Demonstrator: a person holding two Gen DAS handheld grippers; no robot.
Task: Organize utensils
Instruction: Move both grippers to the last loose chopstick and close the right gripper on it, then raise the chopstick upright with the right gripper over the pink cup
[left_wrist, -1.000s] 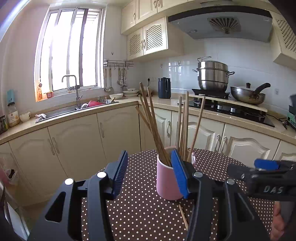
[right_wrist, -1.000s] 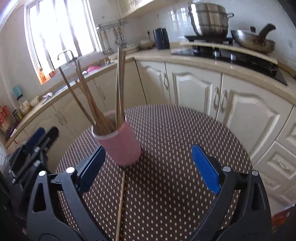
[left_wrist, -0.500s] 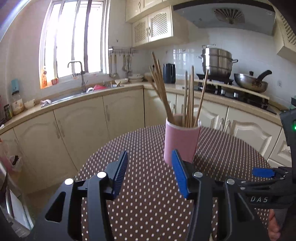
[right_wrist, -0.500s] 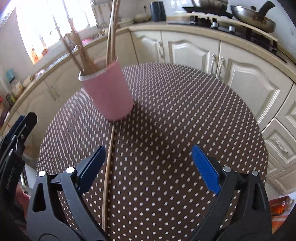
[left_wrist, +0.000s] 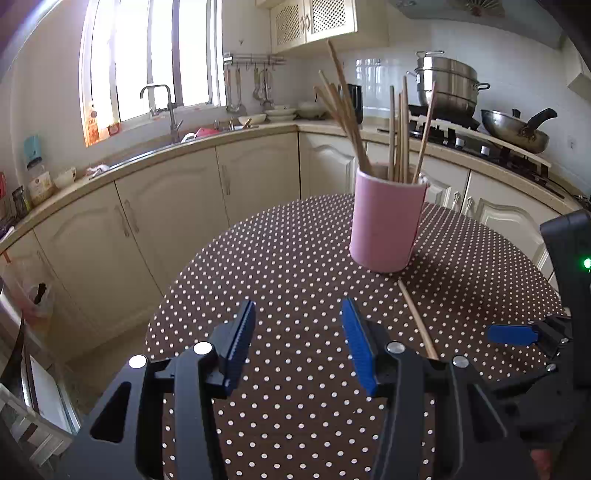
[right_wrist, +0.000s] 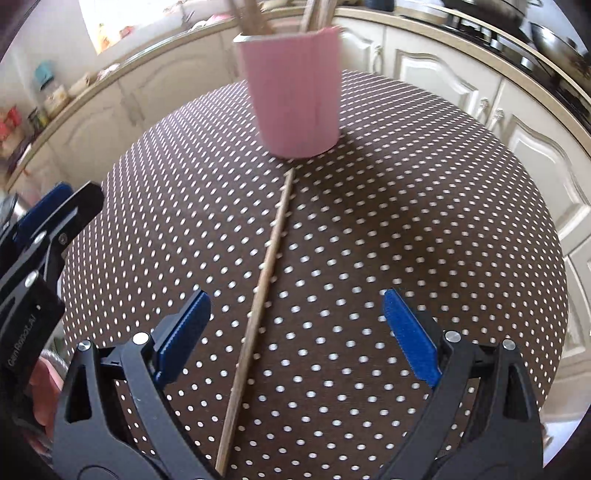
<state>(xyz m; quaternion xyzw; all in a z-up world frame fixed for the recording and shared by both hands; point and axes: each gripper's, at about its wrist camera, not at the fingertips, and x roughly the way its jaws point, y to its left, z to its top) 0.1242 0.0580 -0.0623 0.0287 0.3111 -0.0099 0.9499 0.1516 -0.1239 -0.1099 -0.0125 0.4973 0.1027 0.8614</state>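
A pink cup (left_wrist: 386, 221) holding several wooden chopsticks (left_wrist: 400, 136) stands upright on the round brown polka-dot table (left_wrist: 288, 280). One loose wooden chopstick (right_wrist: 260, 295) lies flat on the table, one end near the cup's base (right_wrist: 295, 96); it also shows in the left wrist view (left_wrist: 417, 317). My left gripper (left_wrist: 297, 339) is open and empty, low over the table in front of the cup. My right gripper (right_wrist: 295, 332) is open and empty, just above the loose chopstick, which runs between its fingers nearer the left one.
Cream kitchen cabinets (left_wrist: 184, 210) and a counter curve behind the table. A sink with tap (left_wrist: 162, 110) is at the back left. A stove with a steel pot (left_wrist: 447, 88) and a wok (left_wrist: 517, 127) is at the back right.
Both grippers have pulled back from the cup and dropped lower. The right gripper has tilted down over the loose chopstick, which now lies between its fingers. The cup has not moved.
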